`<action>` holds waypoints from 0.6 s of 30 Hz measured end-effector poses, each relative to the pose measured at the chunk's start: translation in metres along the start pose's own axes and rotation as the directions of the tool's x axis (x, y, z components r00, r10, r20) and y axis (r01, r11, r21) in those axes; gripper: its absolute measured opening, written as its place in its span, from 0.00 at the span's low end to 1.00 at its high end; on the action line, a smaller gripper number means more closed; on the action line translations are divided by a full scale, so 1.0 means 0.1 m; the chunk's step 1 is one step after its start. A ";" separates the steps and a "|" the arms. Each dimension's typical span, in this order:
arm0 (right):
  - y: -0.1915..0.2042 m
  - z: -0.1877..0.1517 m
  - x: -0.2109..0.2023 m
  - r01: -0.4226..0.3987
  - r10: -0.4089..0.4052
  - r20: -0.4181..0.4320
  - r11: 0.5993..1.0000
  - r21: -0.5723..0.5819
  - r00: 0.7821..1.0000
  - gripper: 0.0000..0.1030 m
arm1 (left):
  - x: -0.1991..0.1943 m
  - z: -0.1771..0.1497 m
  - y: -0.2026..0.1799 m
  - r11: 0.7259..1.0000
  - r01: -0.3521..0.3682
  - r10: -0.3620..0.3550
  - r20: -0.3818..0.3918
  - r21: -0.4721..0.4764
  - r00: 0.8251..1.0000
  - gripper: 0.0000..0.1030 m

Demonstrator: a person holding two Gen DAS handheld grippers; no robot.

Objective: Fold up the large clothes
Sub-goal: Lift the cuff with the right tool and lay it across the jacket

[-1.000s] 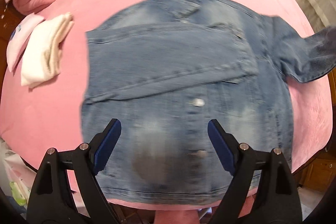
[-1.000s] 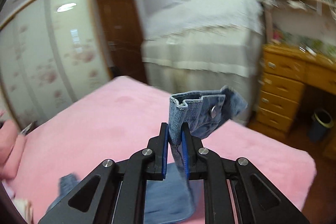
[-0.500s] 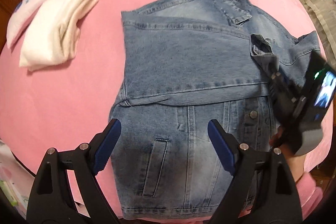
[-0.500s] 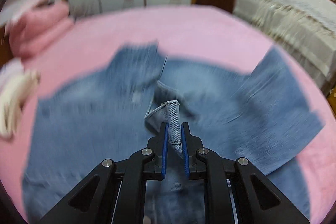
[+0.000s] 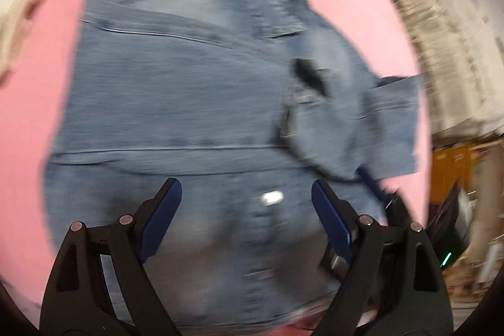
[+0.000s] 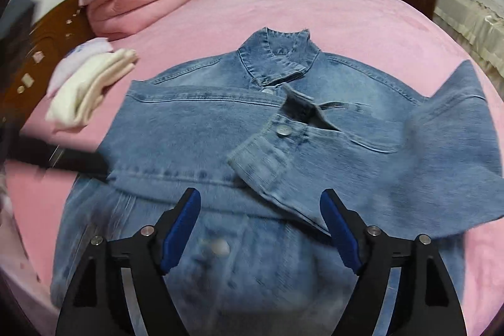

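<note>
Sleeve-folding step judged in hand: both sleeves are laid across the jacket [image 6: 195, 131]. Left gripper [image 5: 245, 210] and right gripper [image 6: 261, 225] are held apart, empty. Hem fold is required next.

1. The right tongs [image 6: 260, 229], clamped on the denim jacket's cuff [image 6: 267, 153] half a second ago, now gape empty.
2. That sleeve now lies folded across the jacket's chest (cuff button up).

Even indoor light; left view motion-blurred, fisheye edges dark.
</note>
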State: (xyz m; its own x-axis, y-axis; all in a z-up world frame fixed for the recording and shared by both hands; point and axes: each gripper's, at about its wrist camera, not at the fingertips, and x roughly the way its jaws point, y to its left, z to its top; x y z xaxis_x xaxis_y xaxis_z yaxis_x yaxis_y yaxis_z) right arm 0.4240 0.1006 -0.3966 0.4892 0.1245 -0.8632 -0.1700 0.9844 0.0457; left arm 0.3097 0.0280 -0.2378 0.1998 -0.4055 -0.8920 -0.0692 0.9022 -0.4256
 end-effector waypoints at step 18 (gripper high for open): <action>-2.24 -1.02 -1.30 0.212 -0.208 -0.073 0.976 0.050 0.975 0.79 | 1.24 0.12 -0.83 0.963 -0.217 0.221 0.008 -0.161 0.975 0.25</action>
State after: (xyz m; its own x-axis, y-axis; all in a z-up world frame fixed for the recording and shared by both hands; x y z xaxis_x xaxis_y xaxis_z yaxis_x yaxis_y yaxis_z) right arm 0.3107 -0.1491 -0.3459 0.4498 -0.0924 -0.8883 -0.0192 0.9934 -0.1130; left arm 0.3519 -0.0961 -0.3114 0.1874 -0.1948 -0.9628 -0.2671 0.9331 -0.2408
